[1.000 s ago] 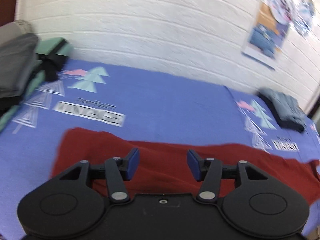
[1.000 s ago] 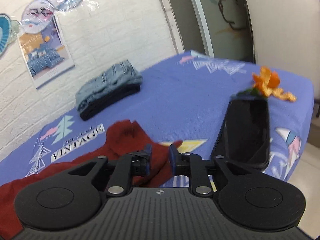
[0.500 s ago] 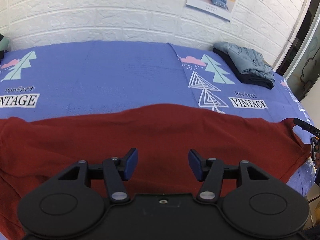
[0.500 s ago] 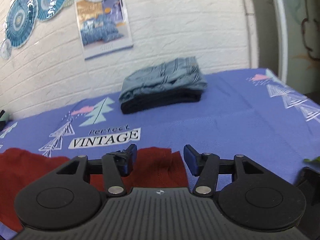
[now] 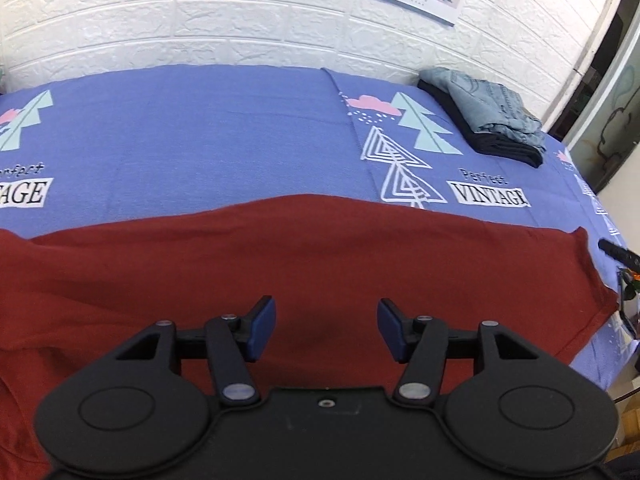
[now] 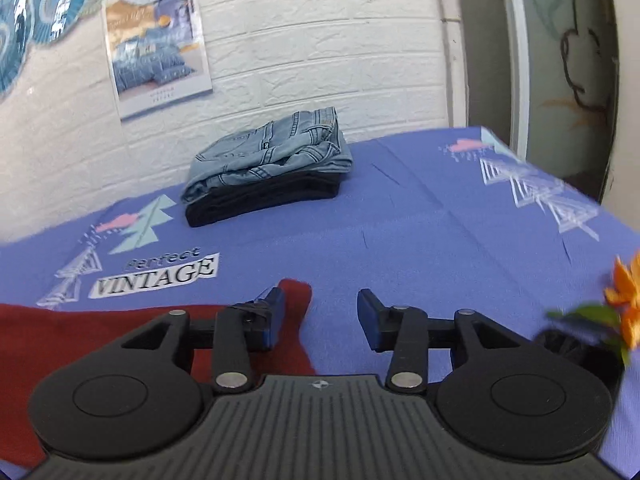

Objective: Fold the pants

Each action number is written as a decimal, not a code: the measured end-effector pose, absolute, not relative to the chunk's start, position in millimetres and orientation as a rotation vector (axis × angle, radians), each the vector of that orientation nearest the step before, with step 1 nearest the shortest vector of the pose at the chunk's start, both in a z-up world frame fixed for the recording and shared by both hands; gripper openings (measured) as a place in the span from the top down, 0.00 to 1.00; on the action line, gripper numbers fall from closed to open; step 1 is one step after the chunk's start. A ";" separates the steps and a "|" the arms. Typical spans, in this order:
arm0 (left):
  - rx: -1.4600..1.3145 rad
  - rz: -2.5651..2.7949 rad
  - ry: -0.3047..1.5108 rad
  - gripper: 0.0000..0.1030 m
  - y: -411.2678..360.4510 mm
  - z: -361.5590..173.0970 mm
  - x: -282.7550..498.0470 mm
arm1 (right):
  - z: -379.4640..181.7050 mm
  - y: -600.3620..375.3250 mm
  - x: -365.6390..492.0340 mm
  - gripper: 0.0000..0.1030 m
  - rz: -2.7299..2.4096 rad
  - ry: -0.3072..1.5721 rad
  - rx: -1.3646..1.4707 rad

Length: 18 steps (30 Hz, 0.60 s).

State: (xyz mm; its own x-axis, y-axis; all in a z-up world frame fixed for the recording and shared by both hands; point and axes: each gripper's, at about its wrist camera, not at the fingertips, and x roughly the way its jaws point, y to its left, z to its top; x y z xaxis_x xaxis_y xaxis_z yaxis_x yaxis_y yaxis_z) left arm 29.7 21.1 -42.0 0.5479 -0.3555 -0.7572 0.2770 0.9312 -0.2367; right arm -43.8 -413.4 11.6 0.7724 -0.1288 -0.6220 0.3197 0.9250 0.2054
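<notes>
Here, dark red pants lie spread lengthwise across the near edge of a bed covered in a blue printed sheet, apparently laid flat so that a fold can begin. The left claw hangs over the middle of the cloth with its blue pads apart and nothing between them. The right claw hovers at the garment's right-hand end, where a corner of red fabric pokes up beside its left finger; its jaws have just been narrowing from a wider spread, yet they stand apart and no cloth is pinched between them. The placing suggests one hand is lining up on the end of the pants while the other waits over the mid-length, ready to steady or crease. A finished stack of folded jeans on a dark garment rests near the white brick wall, well apart from the work. An orange flower shows at the bed's right edge.
</notes>
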 end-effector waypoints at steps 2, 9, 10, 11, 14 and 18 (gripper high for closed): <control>-0.101 -0.388 0.924 0.00 19.0 -44.4 28.8 | 12.6 -411.0 -58.3 0.31 -0.243 0.673 0.346; -0.086 -0.517 0.940 0.00 -1.0 -46.5 18.4 | 17.5 -385.3 -92.2 0.32 -0.305 0.703 0.328; -0.076 -0.536 0.938 0.00 -3.9 -45.8 15.4 | 18.8 -384.2 -96.9 0.32 -0.311 0.699 0.349; -0.067 -0.552 0.937 0.00 -5.9 -45.3 12.8 | 20.7 -382.7 -101.7 0.32 -0.315 0.694 0.371; -0.055 -0.569 0.939 0.00 -7.7 -45.8 8.9 | 22.0 -376.4 -110.9 0.36 -0.301 0.700 0.380; -0.077 -0.537 0.956 0.00 -1.8 -48.5 12.2 | 13.9 -374.1 -108.2 0.57 -0.297 0.736 0.349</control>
State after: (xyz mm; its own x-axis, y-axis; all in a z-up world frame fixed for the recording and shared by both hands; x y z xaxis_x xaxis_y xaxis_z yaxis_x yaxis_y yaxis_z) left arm 12.2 -1.8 -48.5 0.4569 -0.4687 -0.7560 0.4023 0.8669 -0.2943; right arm -108.2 -374.1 13.9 0.7044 -0.1408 -0.6957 0.3817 0.9015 0.2040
